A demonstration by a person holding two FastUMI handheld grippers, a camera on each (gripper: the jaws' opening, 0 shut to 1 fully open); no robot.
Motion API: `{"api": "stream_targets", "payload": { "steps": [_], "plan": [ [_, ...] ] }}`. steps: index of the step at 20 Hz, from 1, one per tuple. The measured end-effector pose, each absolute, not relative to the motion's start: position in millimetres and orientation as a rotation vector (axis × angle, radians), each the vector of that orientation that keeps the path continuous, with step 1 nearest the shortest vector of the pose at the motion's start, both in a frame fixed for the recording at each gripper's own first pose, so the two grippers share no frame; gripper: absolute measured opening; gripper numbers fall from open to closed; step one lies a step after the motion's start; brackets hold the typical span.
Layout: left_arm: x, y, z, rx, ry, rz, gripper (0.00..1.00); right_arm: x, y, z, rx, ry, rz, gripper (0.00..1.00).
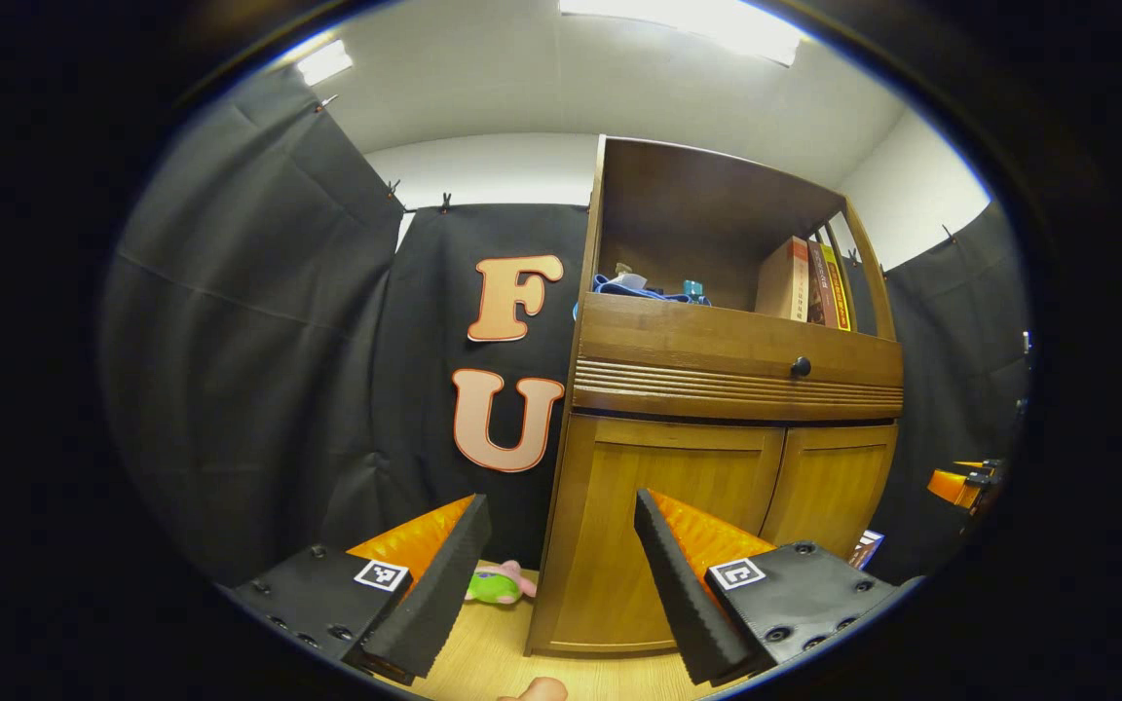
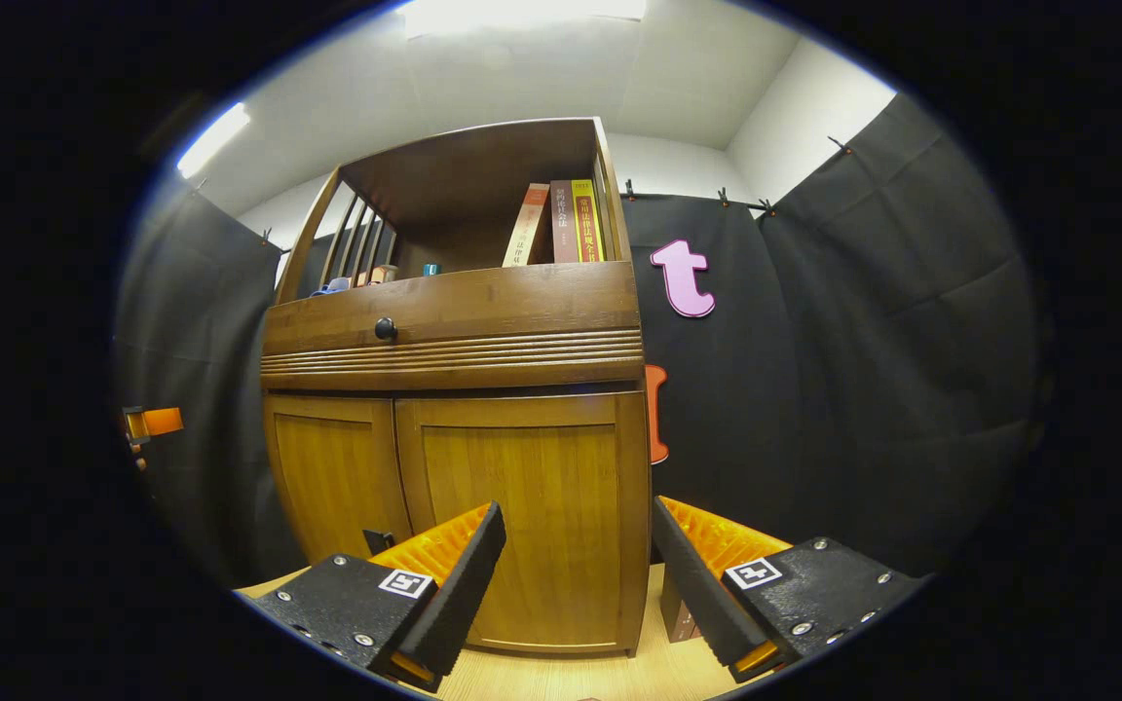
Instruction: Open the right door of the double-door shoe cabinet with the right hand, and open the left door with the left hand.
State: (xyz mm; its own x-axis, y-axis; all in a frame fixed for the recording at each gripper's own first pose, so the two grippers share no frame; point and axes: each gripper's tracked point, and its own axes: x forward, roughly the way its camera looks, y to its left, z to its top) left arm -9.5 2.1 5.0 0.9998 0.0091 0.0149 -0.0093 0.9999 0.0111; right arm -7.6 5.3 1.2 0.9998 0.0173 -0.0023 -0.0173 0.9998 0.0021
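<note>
- While both doors are closed, left gripper (image 1: 561, 565) and right gripper (image 2: 576, 574) hover near the cabinet (image 2: 454, 389), jaws apart, empty.
- Risk: no door handles visible; fingers may slip off the right door (image 2: 522, 516) or left door (image 1: 658, 526) edges.

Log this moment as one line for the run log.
right door closed | left door closed | right claw open, short of cabinet | left claw open, short of cabinet

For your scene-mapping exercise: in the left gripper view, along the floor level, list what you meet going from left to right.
Left gripper's left finger → plush toy → left door → right door → the other gripper, orange, at the far right edge.
</note>
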Motion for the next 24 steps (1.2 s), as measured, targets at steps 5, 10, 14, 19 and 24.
{"api": "stream_targets", "payload": {
  "steps": [5,10,14,19,24],
  "plan": [
    [-11,2,3,0.023,0.000,0.009,0.96,-12,3,-4,-0.006,0.008,0.019,0.94],
    [-16,-3,4,0.031,0.001,0.005,0.96,-11,3,-10,-0.002,0.019,0.022,0.94],
    [-19,-1,2,0.040,0.002,-0.001,0.98,-11,11,-15,-0.012,0.028,0.031,0.93],
    [-24,3,2,0.046,0.002,-0.002,0.99,-7,31,-34,-0.030,0.049,0.055,0.93],
    [-28,7,-1,0.050,0.015,0.000,0.98,10,58,-70,-0.020,0.106,0.095,0.94]
  ]
}}
